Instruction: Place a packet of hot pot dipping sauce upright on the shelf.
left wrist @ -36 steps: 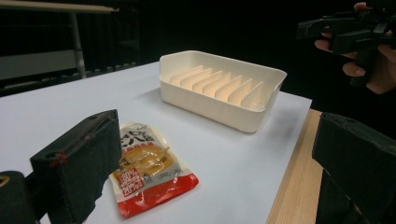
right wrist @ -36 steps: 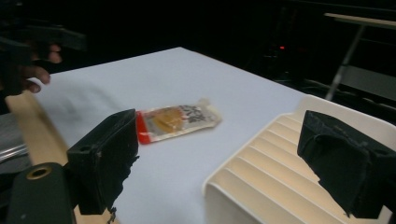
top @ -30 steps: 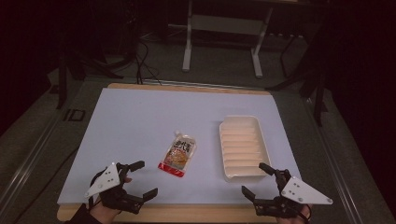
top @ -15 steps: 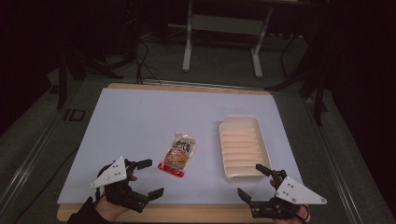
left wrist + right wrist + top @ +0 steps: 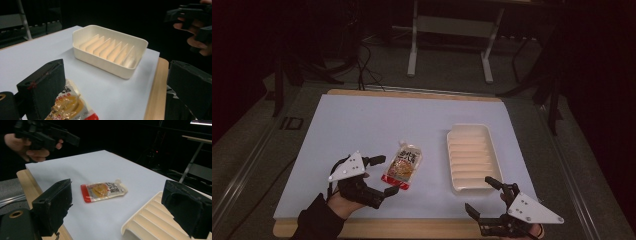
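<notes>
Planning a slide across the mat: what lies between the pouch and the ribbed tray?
Nothing: in the high view only bare blue mat separates the pouch from the ribbed tray.

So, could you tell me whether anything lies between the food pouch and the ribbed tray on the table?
Nothing visible does. The pouch lies flat on the white tabletop, and the strip between it and the tray is bare. The left gripper, jaws open, sits just beside the pouch, on the side away from the tray.

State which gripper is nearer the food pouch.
Left. The left gripper sits right beside the pouch; the right gripper is farther off, below the tray.
</notes>
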`<state>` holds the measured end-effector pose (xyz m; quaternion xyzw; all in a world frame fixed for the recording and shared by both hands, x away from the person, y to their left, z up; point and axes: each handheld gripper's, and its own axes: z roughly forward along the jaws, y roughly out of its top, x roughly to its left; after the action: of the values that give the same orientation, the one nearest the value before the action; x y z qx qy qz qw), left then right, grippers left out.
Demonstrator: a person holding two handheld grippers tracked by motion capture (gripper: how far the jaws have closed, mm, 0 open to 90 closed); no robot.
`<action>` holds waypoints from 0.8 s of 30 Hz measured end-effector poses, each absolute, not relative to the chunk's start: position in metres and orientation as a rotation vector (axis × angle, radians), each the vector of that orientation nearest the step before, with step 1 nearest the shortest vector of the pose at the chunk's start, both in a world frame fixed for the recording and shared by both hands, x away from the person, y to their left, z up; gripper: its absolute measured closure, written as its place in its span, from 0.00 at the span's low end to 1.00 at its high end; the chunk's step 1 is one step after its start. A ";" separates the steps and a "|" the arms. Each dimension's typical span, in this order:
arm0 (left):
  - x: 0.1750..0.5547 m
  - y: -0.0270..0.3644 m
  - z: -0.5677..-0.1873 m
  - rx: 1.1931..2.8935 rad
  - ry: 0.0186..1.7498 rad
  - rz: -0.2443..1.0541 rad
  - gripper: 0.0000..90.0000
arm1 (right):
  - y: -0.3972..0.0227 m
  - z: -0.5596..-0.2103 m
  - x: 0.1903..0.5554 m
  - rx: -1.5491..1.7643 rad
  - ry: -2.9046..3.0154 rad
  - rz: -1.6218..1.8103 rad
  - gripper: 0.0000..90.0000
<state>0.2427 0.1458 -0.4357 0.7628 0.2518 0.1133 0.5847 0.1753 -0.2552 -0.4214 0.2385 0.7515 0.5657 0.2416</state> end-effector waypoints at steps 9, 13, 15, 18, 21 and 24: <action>0.271 0.141 -0.434 1.792 0.627 0.303 0.03 | -0.256 -0.421 0.175 0.661 2.040 1.544 0.11; 0.284 0.139 -0.436 1.805 0.650 0.314 0.03 | -0.257 -0.421 0.175 0.662 2.040 1.548 0.11; 0.288 0.138 -0.437 1.809 0.658 0.319 0.03 | -0.257 -0.421 0.175 0.663 2.038 1.552 0.11; 0.298 0.134 -0.439 1.815 0.675 0.329 0.03 | -0.257 -0.421 0.175 0.664 2.039 1.560 0.11; 0.306 0.128 -0.442 1.830 0.683 0.330 0.04 | -0.257 -0.421 0.176 0.665 2.042 1.562 0.11; 0.314 0.121 -0.446 1.843 0.695 0.327 0.04 | -0.257 -0.422 0.176 0.666 2.044 1.563 0.11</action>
<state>0.3140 0.1211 -0.4464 0.7759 0.2925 0.1375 0.5418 0.1762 -0.2568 -0.4218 0.2434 0.7467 0.5708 0.2395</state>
